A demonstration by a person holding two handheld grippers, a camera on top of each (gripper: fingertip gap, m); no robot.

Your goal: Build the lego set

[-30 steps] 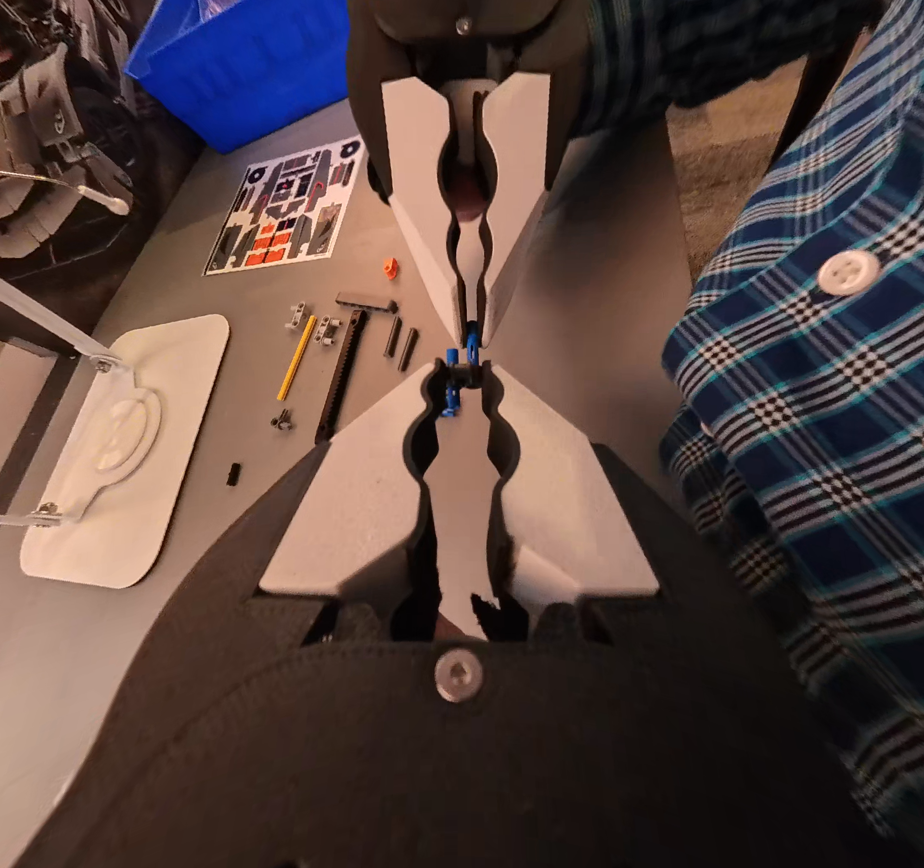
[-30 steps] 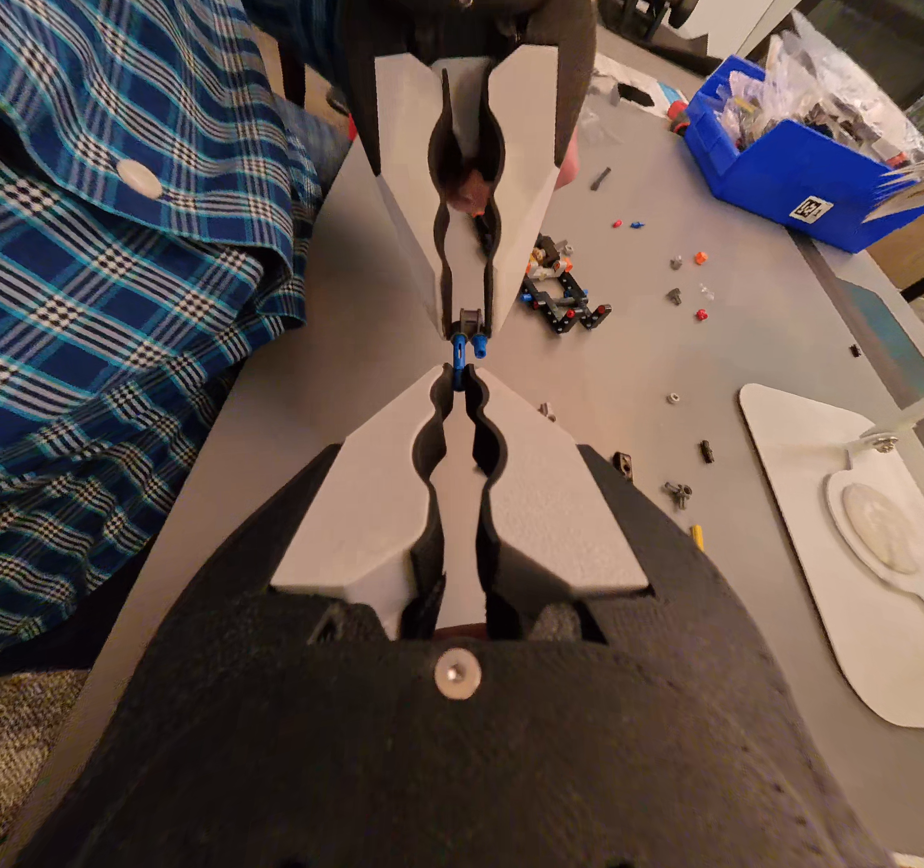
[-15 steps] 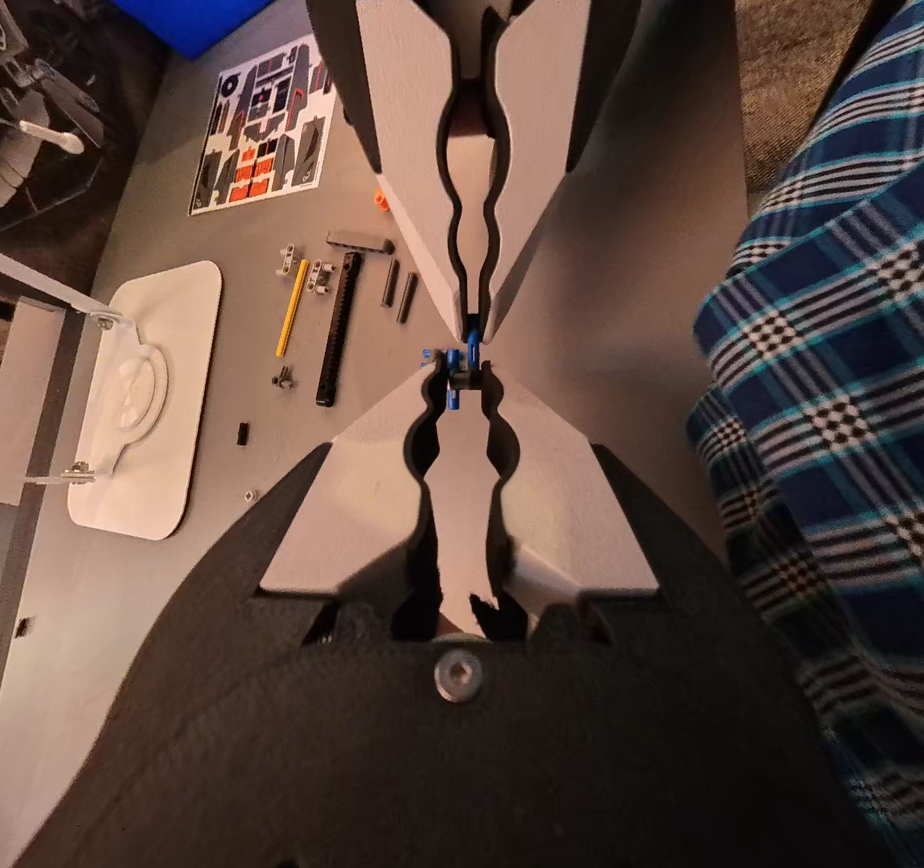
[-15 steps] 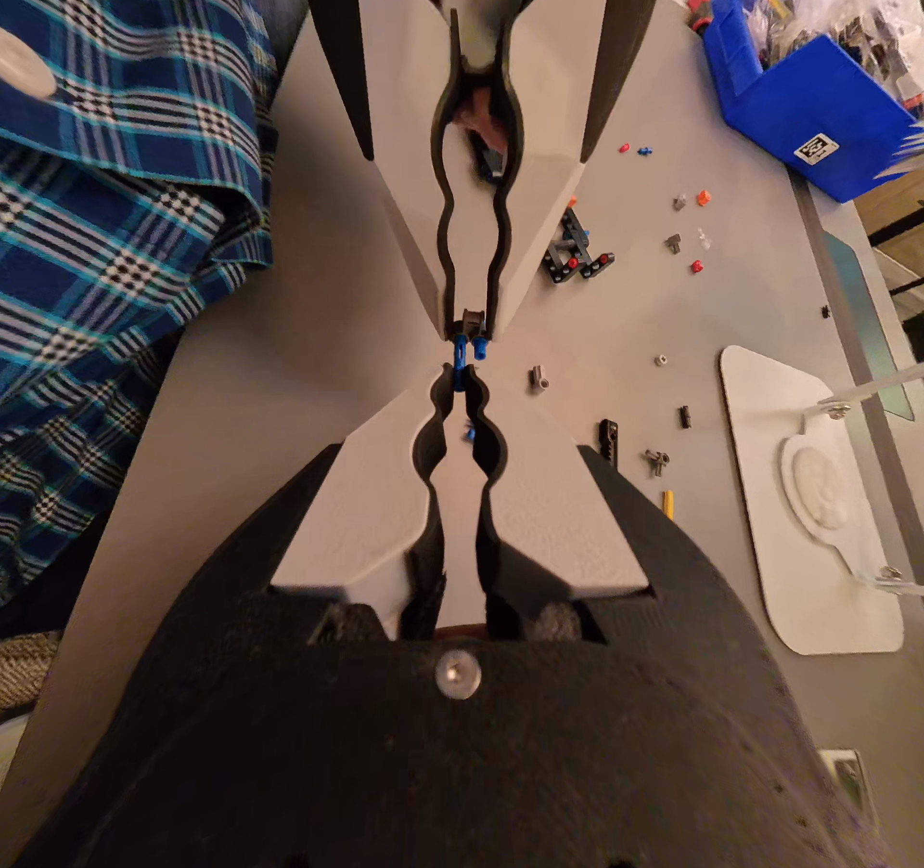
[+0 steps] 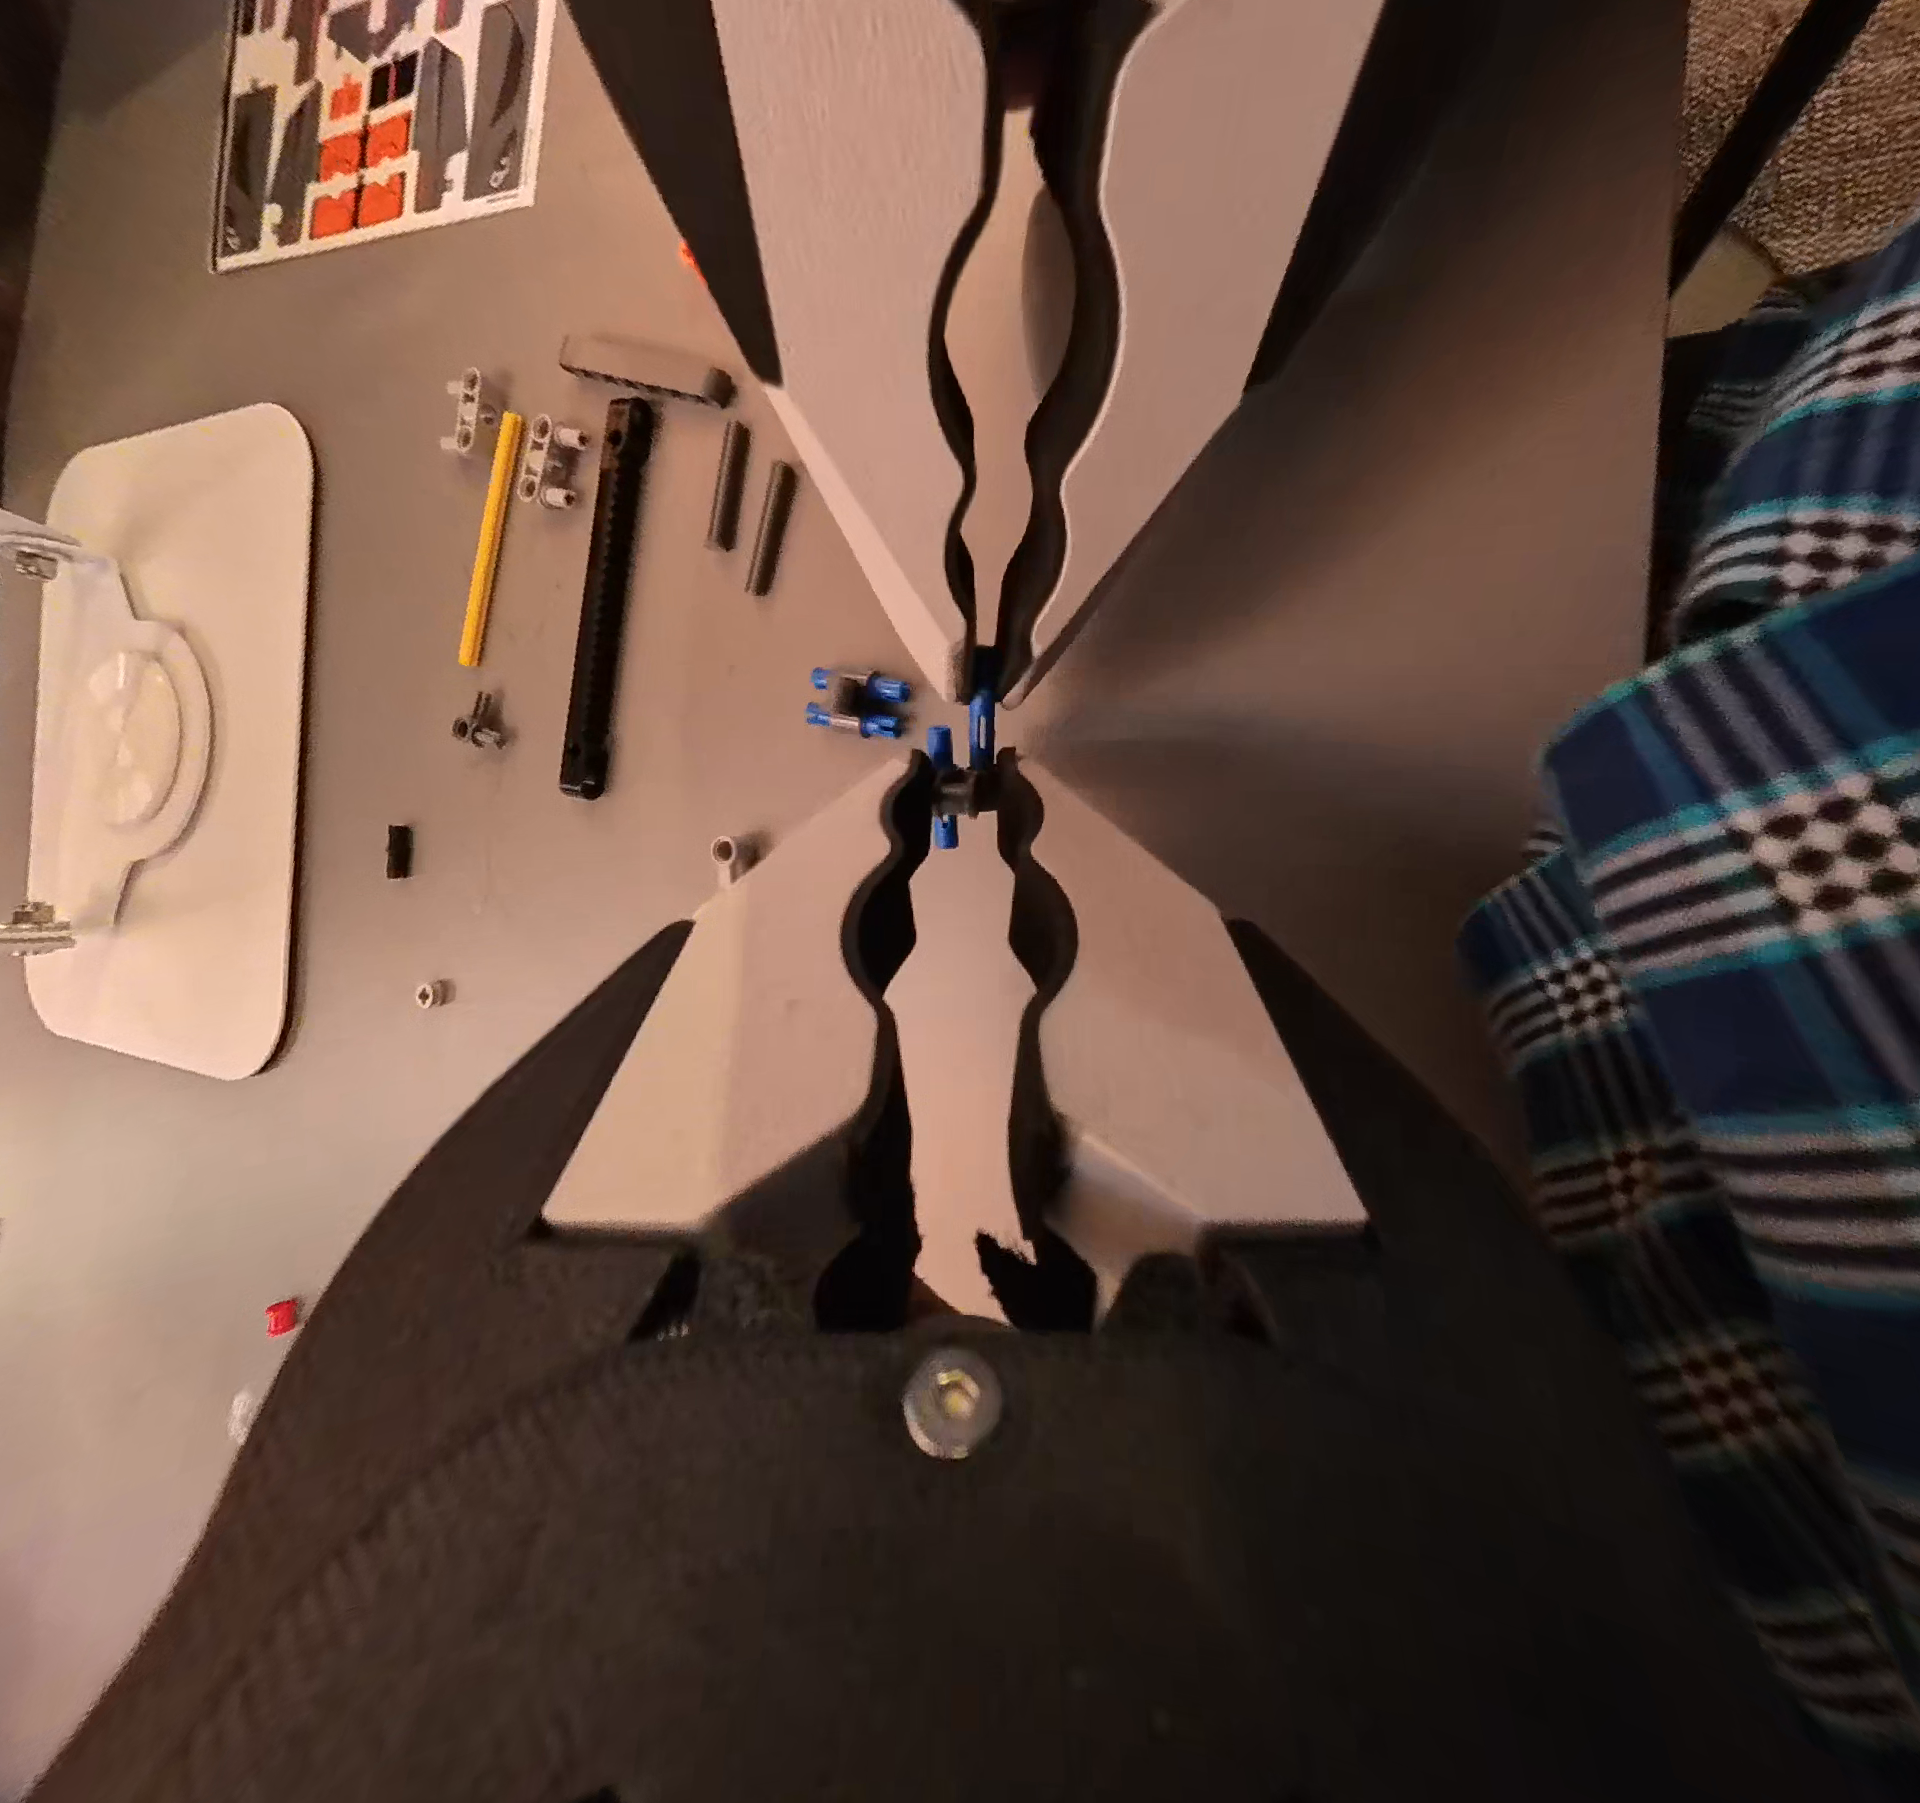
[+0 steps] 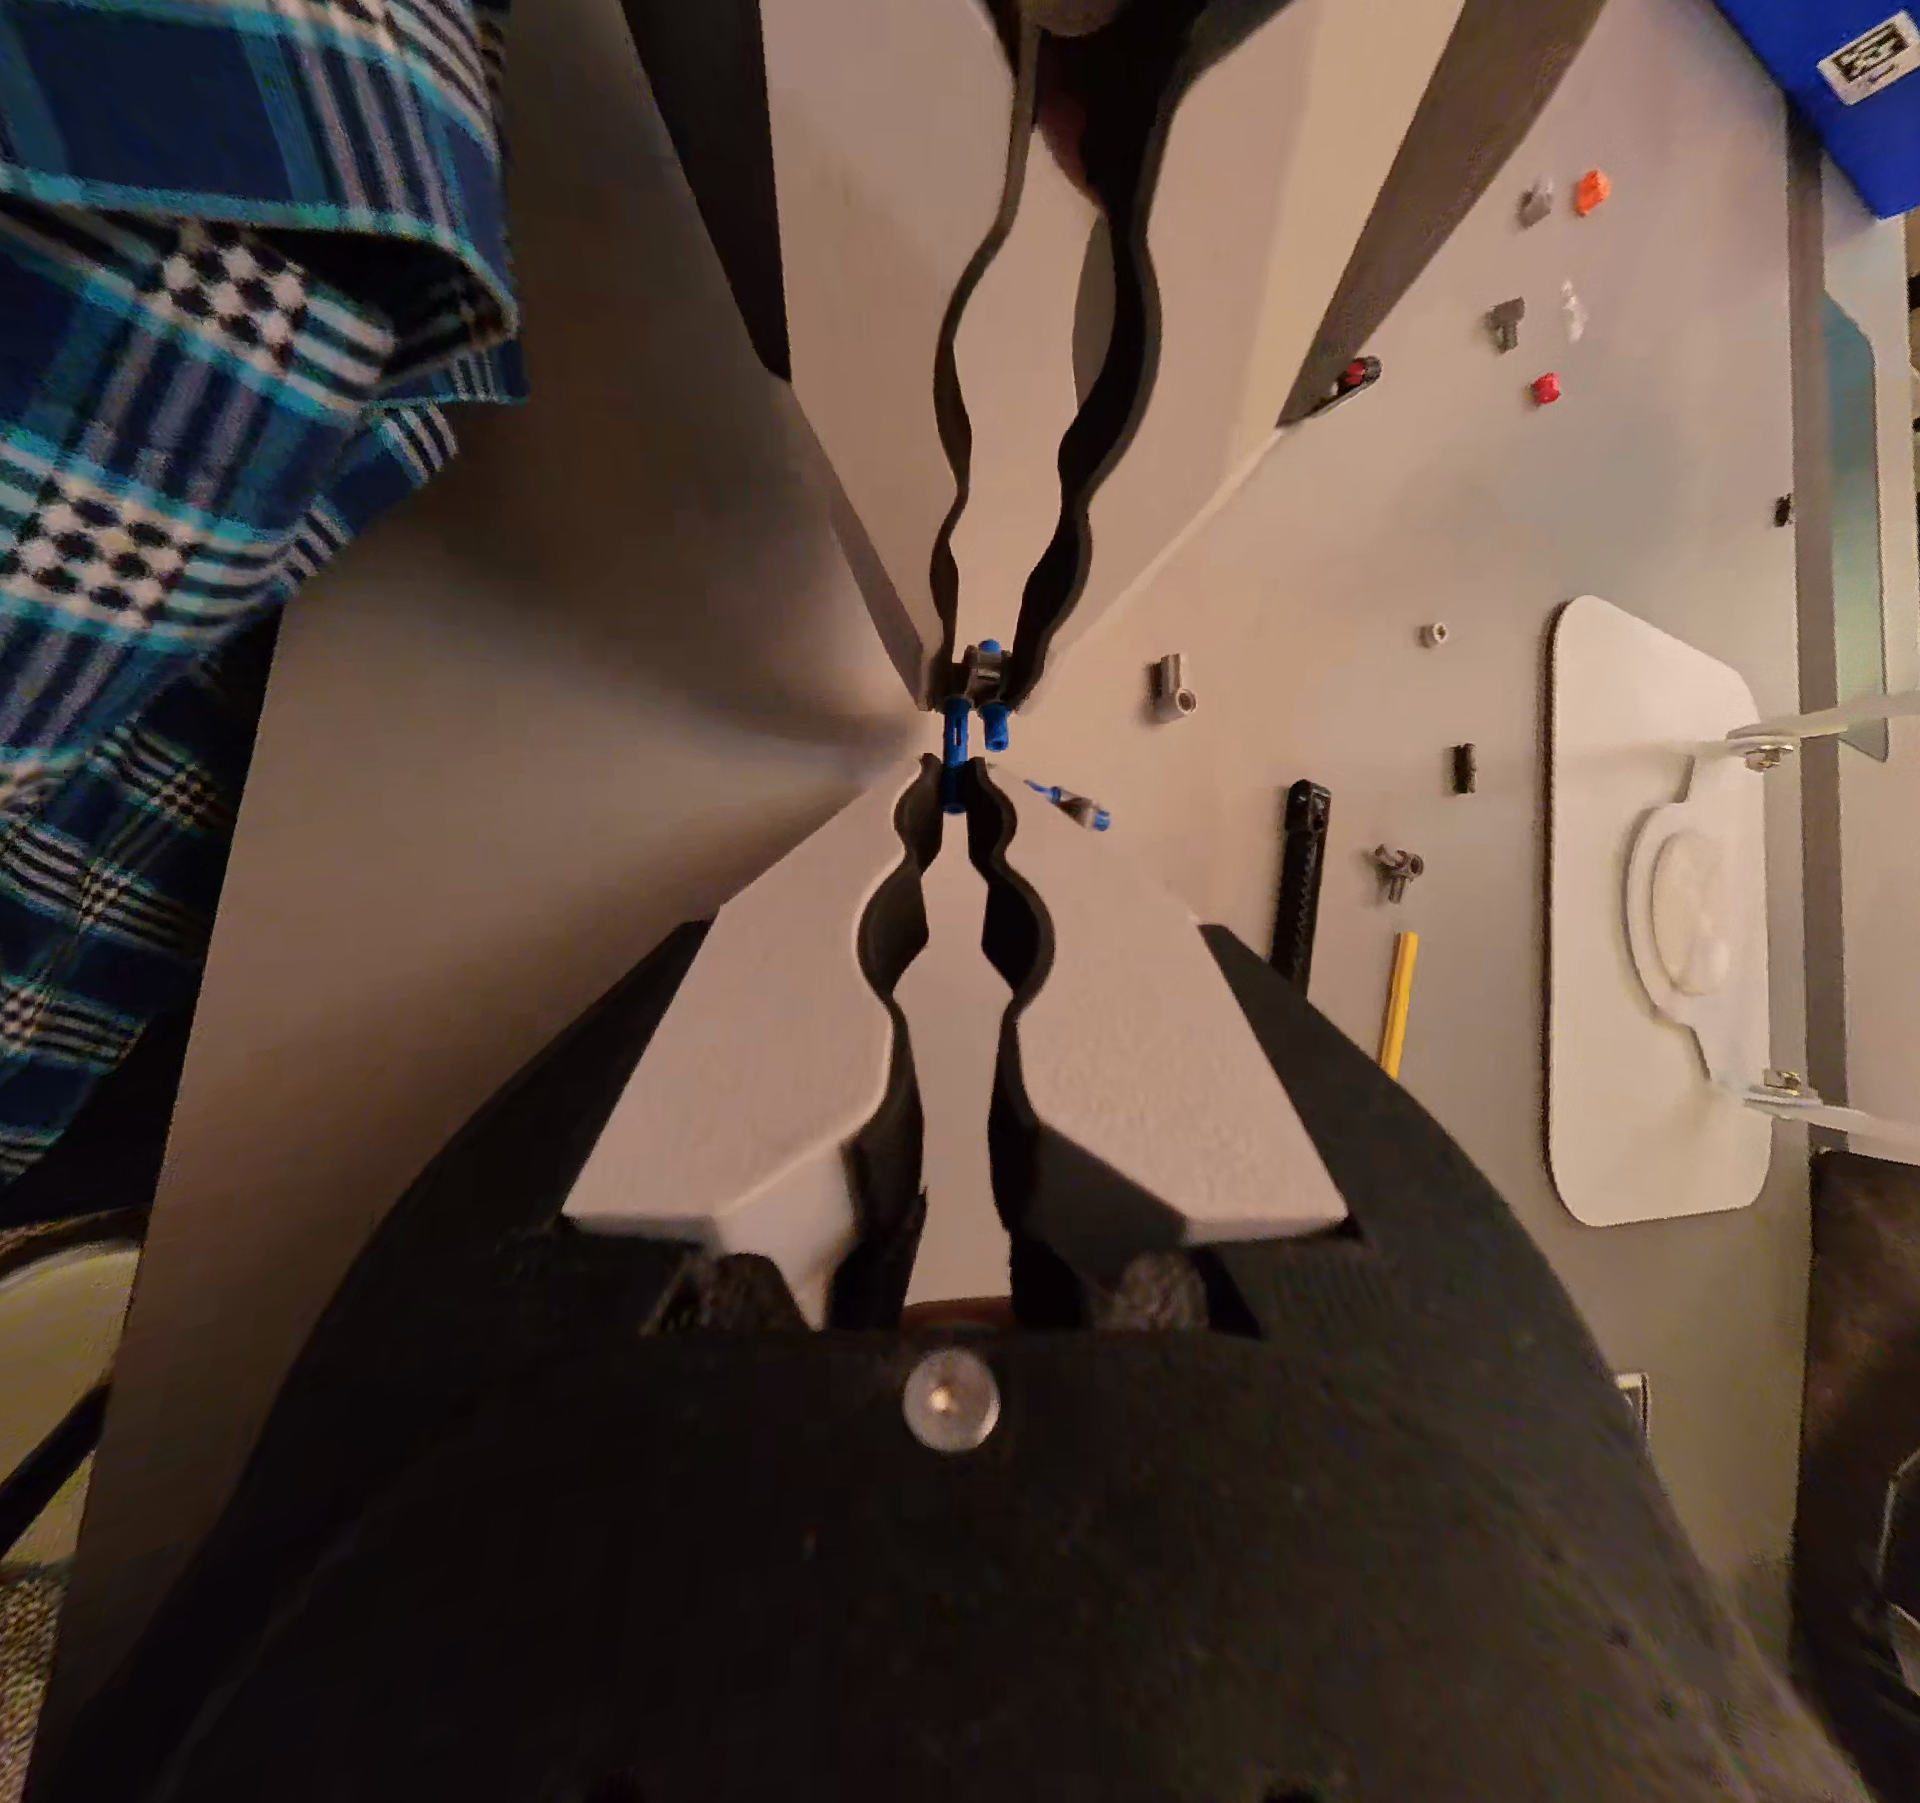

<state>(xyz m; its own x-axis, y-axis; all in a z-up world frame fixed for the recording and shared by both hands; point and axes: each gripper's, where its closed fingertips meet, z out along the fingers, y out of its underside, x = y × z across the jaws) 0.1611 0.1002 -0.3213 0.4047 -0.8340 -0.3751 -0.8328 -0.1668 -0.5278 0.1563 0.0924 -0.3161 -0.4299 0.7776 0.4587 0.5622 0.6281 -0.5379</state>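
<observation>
A printed sticker sheet is lying at the far left of the grey tabletop; it is bearing dark, grey and orange decal shapes, and its small markings are too fine to resolve. A blue bin is sitting at the far right in the right wrist view and is carrying a white label with a black coded square.

The left gripper is pointing forward, tip to tip with the right gripper, above the tabletop. The left gripper is clamping a small grey connector with a blue pin through it. The right gripper is pinching a blue pin by its near end. The far end of this pin is meeting the grey connector; whether it is seated cannot be told.

A second grey connector with two blue pins is lying on the tabletop just left of the gripper tips. Farther left, a black toothed beam, a yellow axle and two dark grey pins are lying side by side. A white pad is sitting at the left edge. A plaid shirt is filling the right side.
</observation>
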